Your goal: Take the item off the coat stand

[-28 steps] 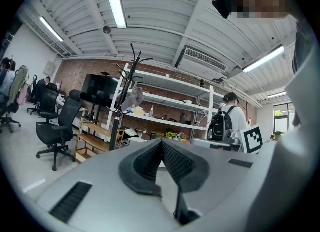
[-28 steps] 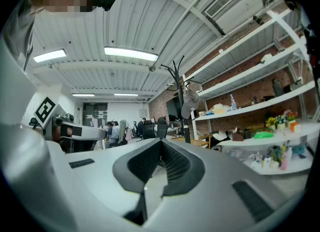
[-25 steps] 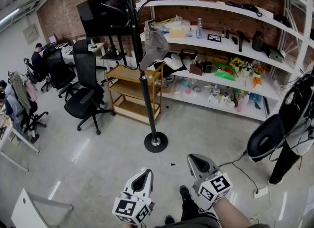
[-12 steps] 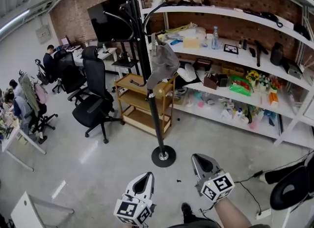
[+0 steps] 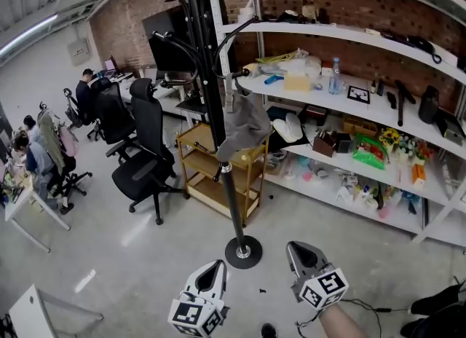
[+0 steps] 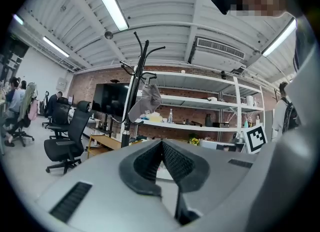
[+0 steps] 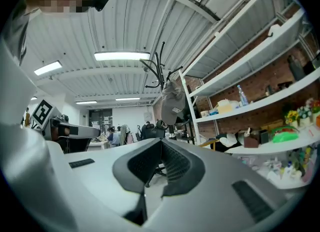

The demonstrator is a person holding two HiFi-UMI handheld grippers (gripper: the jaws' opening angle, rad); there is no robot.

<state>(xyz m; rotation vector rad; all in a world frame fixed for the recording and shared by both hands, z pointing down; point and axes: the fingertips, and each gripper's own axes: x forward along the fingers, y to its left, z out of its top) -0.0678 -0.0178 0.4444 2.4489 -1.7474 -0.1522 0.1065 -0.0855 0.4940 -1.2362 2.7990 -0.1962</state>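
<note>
**Spotter:** What does this step ask of you?

**Operator:** I am on the approach. The coat stand (image 5: 207,67) is a tall black pole with curved arms. It rises from a round base (image 5: 242,251) on the grey floor (image 5: 145,256), in the far middle of the head view. White shelving (image 5: 349,111) stands just behind it to the right. My two tools sit low and near, well apart from the stand. The left gripper (image 5: 213,269) is at near left and the right gripper (image 5: 300,250) at near right. I judge that I must close that gap first, then raise one tool to the height of the hanging item. Each gripper's jaws are pressed together with nothing between them (so they must part before any grasp). I would open the right one, since it is on the item's side, and pinch the loose cloth. Then I would lift up and off the hook, because a sideways tug could rock the stand.

**Spotter:** And the item itself?

**Operator:** It is a grey cap (image 5: 244,127). It hangs from a short hook (image 5: 234,74) on the right of the pole, about halfway up and just beside it. It looks soft and slumped, with the brim pointing down. The right gripper view shows a small dark patch (image 7: 176,110) with pale lettering, too small to read.
</note>
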